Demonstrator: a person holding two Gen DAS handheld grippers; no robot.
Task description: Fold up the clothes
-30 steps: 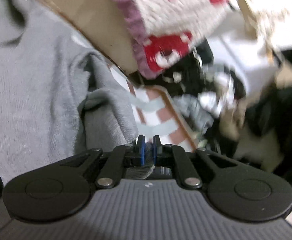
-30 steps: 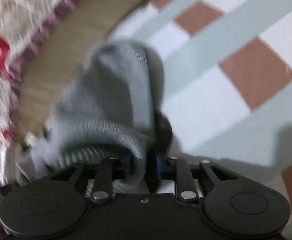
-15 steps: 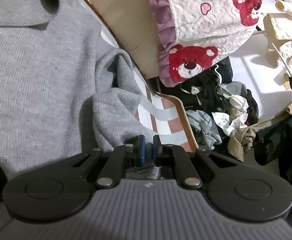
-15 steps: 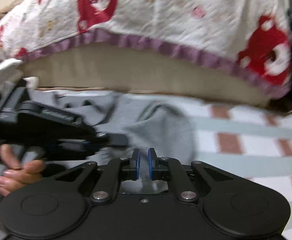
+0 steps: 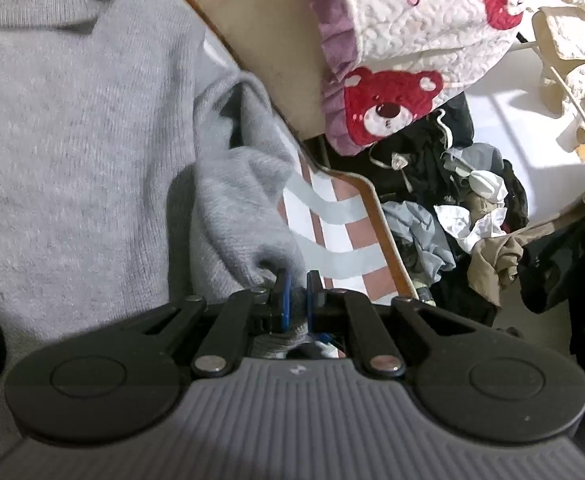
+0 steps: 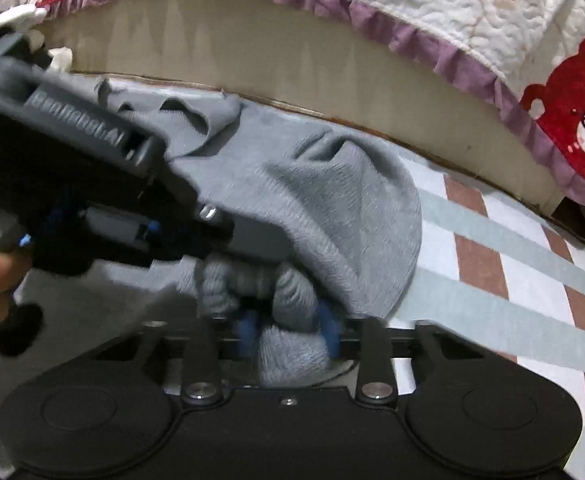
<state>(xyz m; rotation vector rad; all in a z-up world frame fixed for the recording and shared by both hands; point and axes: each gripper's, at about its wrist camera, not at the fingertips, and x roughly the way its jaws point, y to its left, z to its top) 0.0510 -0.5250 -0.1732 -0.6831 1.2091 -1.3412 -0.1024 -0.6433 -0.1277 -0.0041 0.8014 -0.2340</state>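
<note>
We're losing most of the grey sweater (image 5: 72,140) past the left-wrist frame's left & top edges. In the right-wrist view, motion blur is smearing the right gripper (image 6: 288,330) fingertips, and the left gripper (image 6: 92,184) is covering the sweater's far part.
</note>
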